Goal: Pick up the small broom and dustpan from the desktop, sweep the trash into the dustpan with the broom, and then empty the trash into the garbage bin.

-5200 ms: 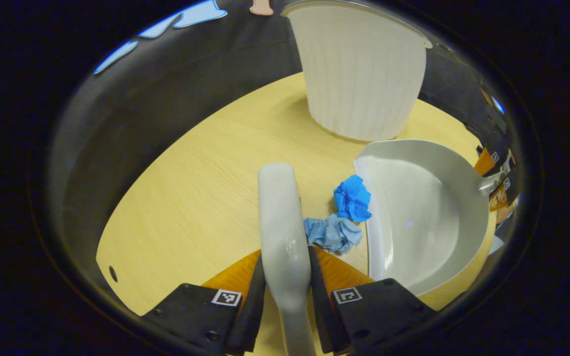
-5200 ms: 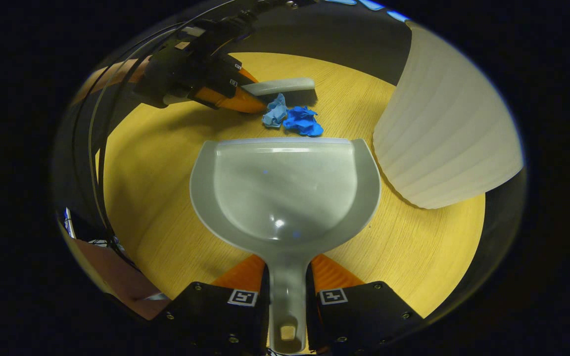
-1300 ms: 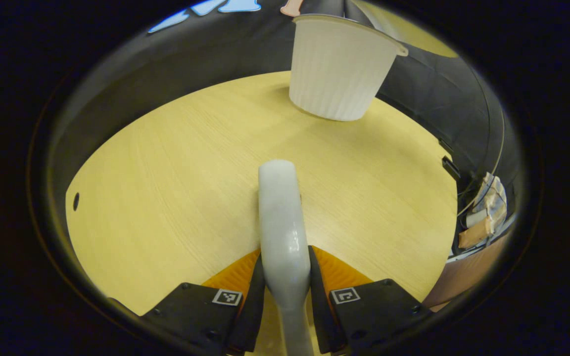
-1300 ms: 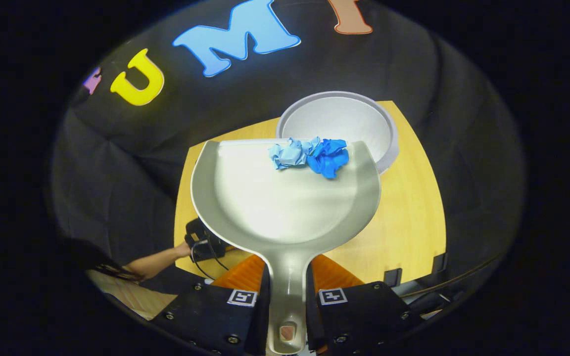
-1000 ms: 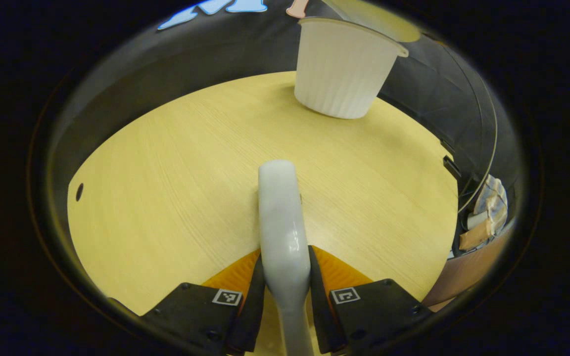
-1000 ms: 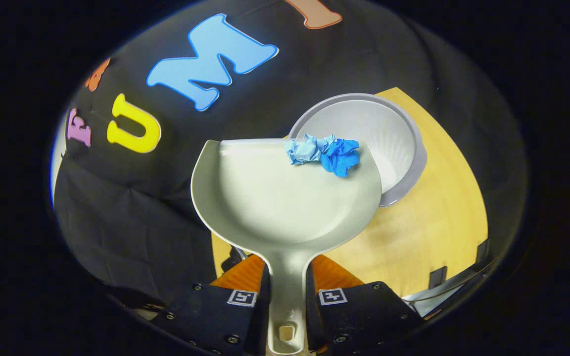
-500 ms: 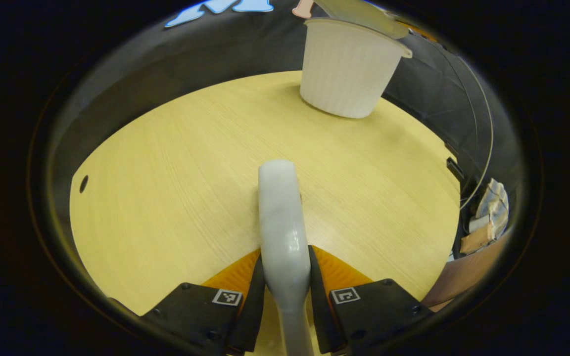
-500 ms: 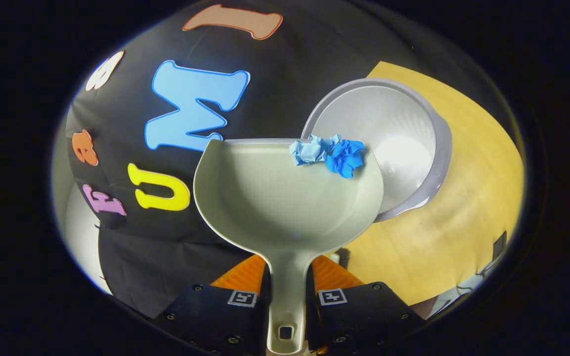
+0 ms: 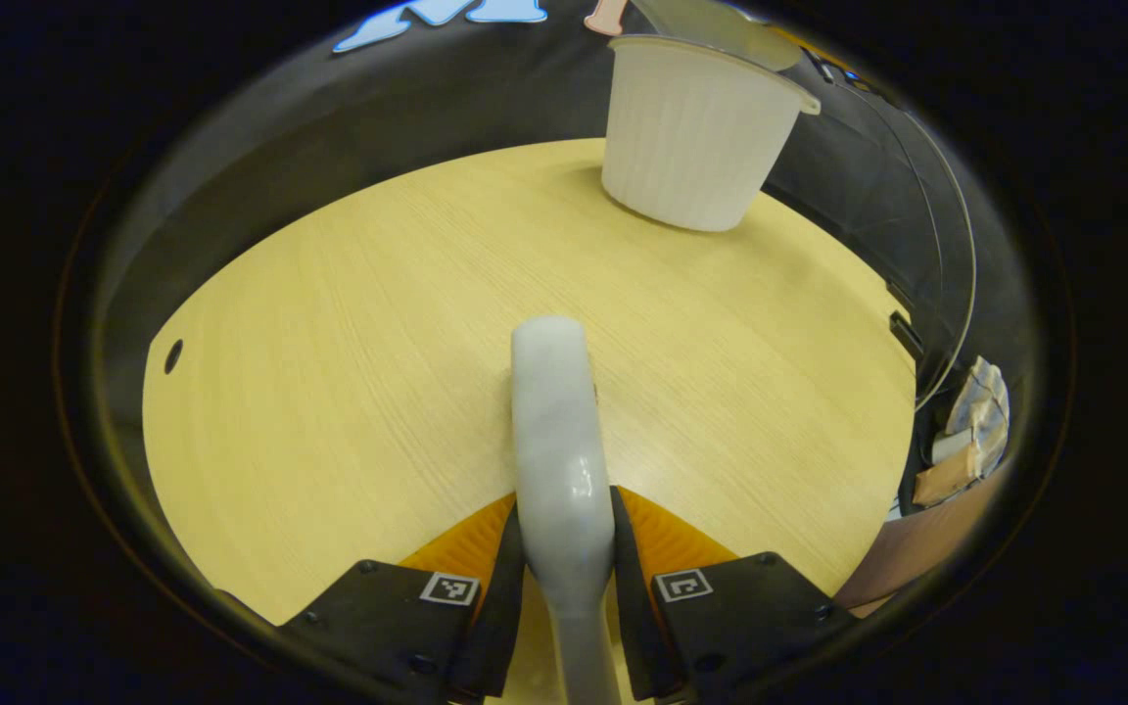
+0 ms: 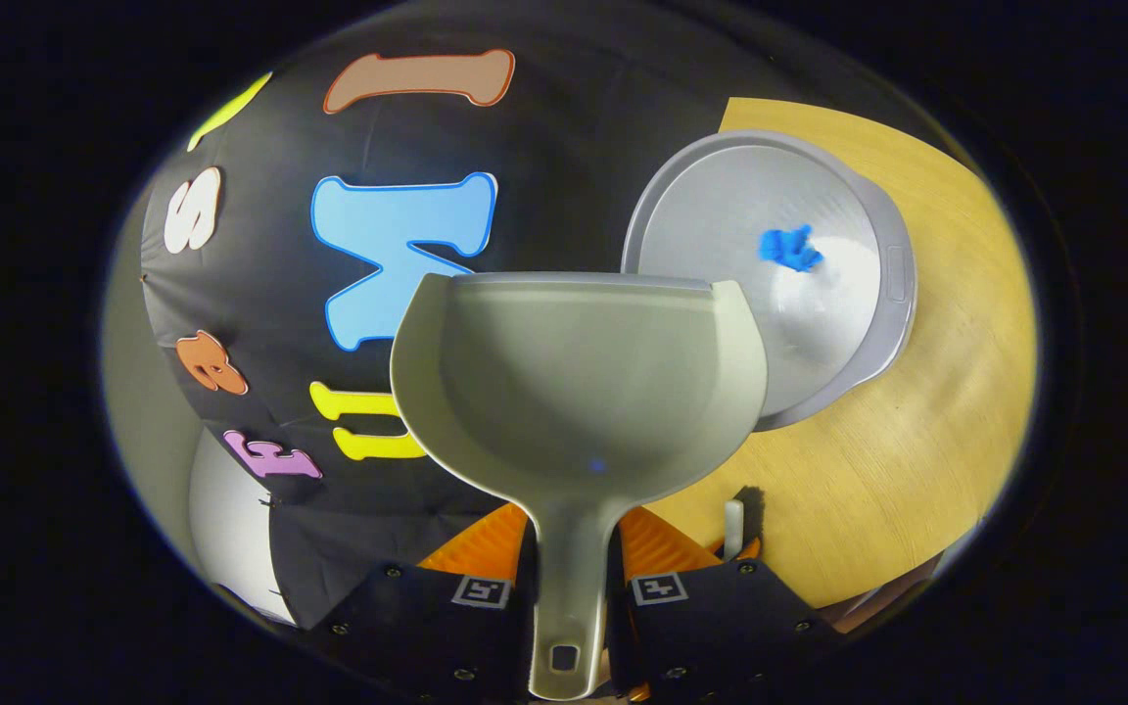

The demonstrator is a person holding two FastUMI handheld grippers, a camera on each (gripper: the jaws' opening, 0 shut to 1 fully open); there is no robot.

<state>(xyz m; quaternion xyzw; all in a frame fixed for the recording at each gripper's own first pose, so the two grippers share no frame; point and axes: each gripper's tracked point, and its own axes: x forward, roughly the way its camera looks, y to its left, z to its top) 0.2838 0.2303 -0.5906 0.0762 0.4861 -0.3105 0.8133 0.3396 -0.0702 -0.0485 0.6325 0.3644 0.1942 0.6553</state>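
Both crumpled blue paper balls have left the pale grey plastic dustpan [image 10: 579, 377] since half a second ago, when they sat at its front edge. Now the pan is bare inside. One bright blue scrap of paper [image 10: 789, 248] shows down inside the white ribbed plastic garbage bin [image 10: 779, 264], in the right gripper view. The lighter blue ball cannot be seen there.

In the left gripper view, the round light wooden table [image 9: 329, 372] spreads out from the left side. The left gripper [image 9: 566, 578] is at the bottom middle. Its two fingers squeeze the handle of the small pale grey broom [image 9: 556, 431] from both sides. The broom points forward over the table top. The bin [image 9: 696, 132] stands at the far edge of the table, up and to the right, well apart from the broom. The dustpan edge [image 9: 716, 20] shows just above the bin's rim.

In the right gripper view, the right gripper [image 10: 569, 607] pinches the dustpan's handle between its fingers. The pan is held up in the air and tipped. Its right front corner hangs over the bin's open mouth. The table [image 10: 916, 441] lies under the bin, on the right.
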